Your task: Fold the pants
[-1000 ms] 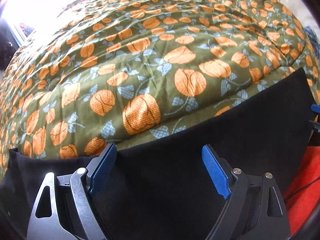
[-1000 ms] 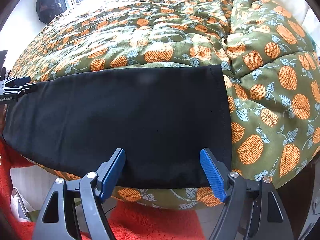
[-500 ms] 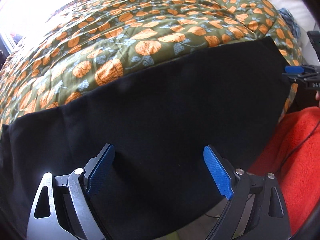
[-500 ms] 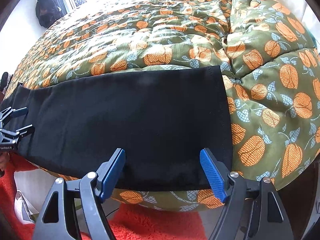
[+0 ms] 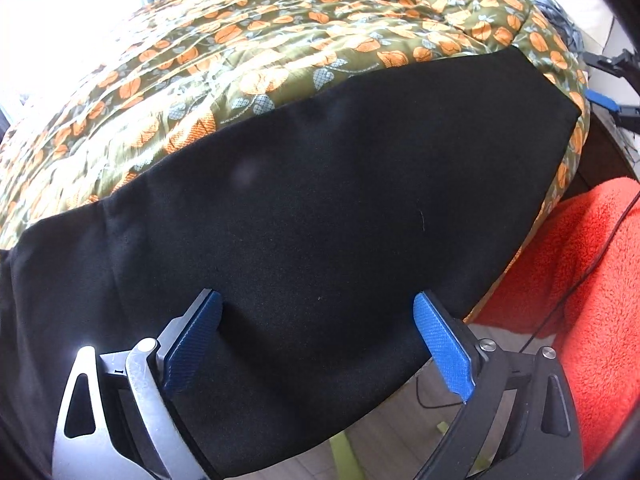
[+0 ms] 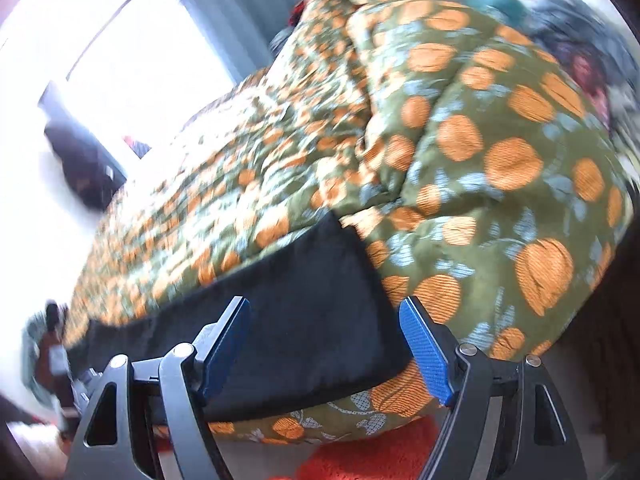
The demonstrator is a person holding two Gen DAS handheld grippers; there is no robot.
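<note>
Black pants [image 5: 320, 208] lie flat along the near edge of a bed with an olive quilt printed with orange pumpkins [image 5: 280, 48]. My left gripper [image 5: 316, 320] is open and empty, just above the pants' near edge, which hangs over the bed side. My right gripper [image 6: 324, 324] is open and empty over the right end of the pants [image 6: 304, 304]. The right wrist view is blurred by motion. The right gripper's blue pad [image 5: 600, 98] shows at the far right of the left wrist view, beyond the pants' end.
An orange-red fluffy rug [image 5: 580, 280] lies on the floor beside the bed, with a thin black cable [image 5: 592, 256] across it. A bright window [image 6: 120, 40] and a curtain are behind the bed. Dark objects stand at the left [image 6: 84, 168].
The left gripper pulled back and lower, showing more pants and floor. The right gripper swung and tilted sharply, dropping close to the pants' right end. Both stayed open.
</note>
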